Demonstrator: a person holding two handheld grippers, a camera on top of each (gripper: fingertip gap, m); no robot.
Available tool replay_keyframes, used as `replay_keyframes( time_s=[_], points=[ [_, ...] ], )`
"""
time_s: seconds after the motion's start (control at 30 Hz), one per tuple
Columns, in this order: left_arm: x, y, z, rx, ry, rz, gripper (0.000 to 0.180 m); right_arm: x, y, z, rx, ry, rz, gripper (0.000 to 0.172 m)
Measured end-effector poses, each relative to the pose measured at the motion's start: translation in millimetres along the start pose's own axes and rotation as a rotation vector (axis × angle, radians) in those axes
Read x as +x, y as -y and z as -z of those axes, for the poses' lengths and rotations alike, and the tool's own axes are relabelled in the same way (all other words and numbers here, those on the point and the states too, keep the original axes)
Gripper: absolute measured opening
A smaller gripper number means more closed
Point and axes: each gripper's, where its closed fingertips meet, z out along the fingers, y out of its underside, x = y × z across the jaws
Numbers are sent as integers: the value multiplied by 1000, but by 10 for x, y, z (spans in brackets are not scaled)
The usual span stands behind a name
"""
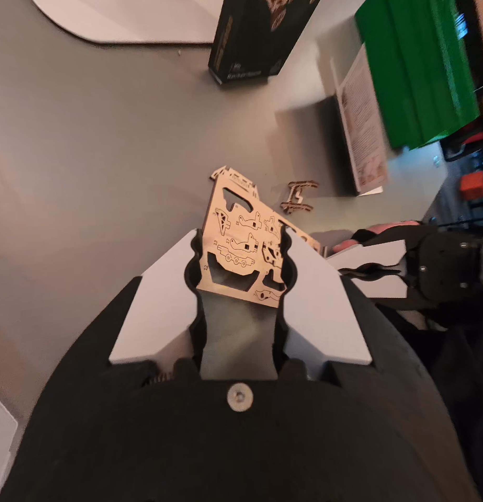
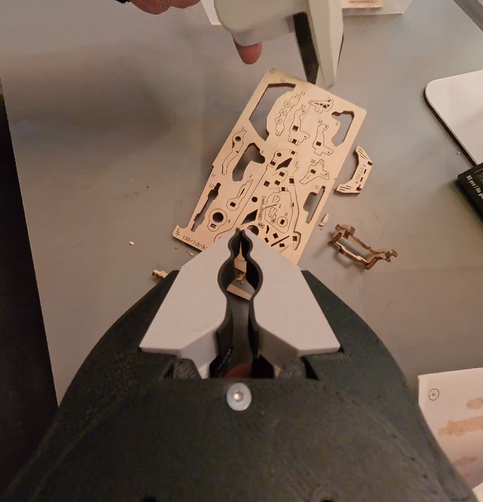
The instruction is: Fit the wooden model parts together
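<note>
Both grey-and-black grippers reach over the grey table [image 2: 99, 135]. Left gripper [image 1: 240, 244] squeezes one flat pale wooden sheet of cut-out parts [image 1: 240, 239], tilted up. Right gripper [image 2: 240, 233] is closed. One small brown wooden frame [image 2: 362, 248] lies nearby.

Your left hand-held gripper [image 1: 241, 260] frames the laser-cut plywood parts sheet [image 1: 243, 244], its black pads at the sheet's two side edges, above the grey counter [image 1: 99, 163]. A small assembled wooden frame [image 1: 298, 196] lies beyond; your right hand-held gripper [image 1: 370, 271] waits closed at the right.
</note>
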Motion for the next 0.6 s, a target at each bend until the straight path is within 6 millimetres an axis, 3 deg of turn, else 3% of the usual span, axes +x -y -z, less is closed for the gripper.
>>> replay_keyframes(
  time_s=[0.1,0.2,0.3,0.37,0.6],
  points=[
    [138,111,134,76,-92,32,51,2,17,23,19,-13,24,0],
    [386,279,323,188,-278,80,34,-3,49,56,49,-17,38,0],
    [596,317,385,235,-374,48,26,-33,50,58,52,-8,65,0],
    [782,339,434,254,-471,52,26,-47,58,69,61,-11,80,0],
    [1059,291,522,317,-592,-15,37,-99,57,73,66,13,110,0]
  ],
)
